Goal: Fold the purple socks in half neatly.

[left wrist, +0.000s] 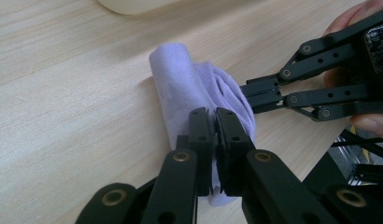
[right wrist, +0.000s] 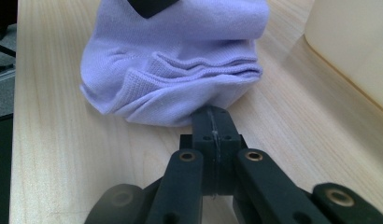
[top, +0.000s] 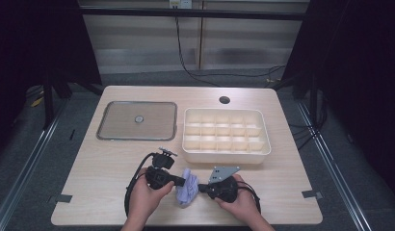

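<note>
A pale lilac sock [top: 187, 191], folded into a soft bundle, lies on the wooden bench [top: 99, 168] near its front edge, between two hand-held grippers. The left gripper [top: 182, 181] has its fingers [left wrist: 199, 135] clenched on the sock's near edge, fabric showing between them in the left gripper view. The right gripper [top: 201, 187] comes in from the other side; its fingers [right wrist: 213, 128] are pressed fully together at the sock's ribbed cuff, and it is hard to tell whether any cloth is caught between them. Just behind the sock stands a cream organiser tray [top: 263, 144] divided into small compartments, all of which look empty. To the tray's left lies a flat lid [top: 138, 120] with a metal rim and a small centre knob.

The likely risk is that the bundle unrolls if the two grips pull apart unevenly, since the cloth is soft and only its edges are pinched. A thin hold could also slip when the sock is lifted toward the tray.
</note>
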`<state>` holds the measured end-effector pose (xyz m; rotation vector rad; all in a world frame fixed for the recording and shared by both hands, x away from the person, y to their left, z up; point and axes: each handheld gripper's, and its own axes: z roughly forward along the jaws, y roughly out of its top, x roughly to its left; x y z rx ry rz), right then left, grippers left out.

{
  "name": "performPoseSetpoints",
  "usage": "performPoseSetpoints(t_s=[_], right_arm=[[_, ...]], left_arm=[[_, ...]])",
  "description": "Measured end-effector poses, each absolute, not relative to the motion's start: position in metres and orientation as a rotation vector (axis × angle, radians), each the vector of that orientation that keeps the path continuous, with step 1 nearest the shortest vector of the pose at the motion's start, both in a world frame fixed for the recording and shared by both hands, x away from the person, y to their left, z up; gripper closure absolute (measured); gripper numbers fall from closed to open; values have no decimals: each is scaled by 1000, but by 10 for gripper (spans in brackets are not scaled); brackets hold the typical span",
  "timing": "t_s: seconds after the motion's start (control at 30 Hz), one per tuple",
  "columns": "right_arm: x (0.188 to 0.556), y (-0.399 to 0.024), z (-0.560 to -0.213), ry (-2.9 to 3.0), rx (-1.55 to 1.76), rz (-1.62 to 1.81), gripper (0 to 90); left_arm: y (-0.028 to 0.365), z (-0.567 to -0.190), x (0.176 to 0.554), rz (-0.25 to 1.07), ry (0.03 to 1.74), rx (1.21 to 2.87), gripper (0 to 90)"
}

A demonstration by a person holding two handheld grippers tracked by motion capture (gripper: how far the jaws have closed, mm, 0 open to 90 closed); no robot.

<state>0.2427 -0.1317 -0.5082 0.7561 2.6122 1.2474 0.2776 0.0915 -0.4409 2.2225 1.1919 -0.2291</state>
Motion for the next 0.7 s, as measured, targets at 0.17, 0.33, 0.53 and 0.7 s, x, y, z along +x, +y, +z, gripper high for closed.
performPoseSetpoints(t_s=[0.17, 0.33, 0.53, 0.7], right_arm=[[243, -132, -508, 2611, 753, 1247, 900], [243, -132, -508, 2612, 757, 1247, 900], [243, -132, -508, 2612, 757, 1248, 900], [243, -132, -508, 2611, 754, 1247, 900]], left_arm=[[90, -440, 276, -241, 1168, 2233, 859], [86, -441, 274, -249, 1124, 2262, 859], [81, -443, 271, -249, 1117, 2270, 859], [78, -445, 270, -249, 1110, 2278, 859]])
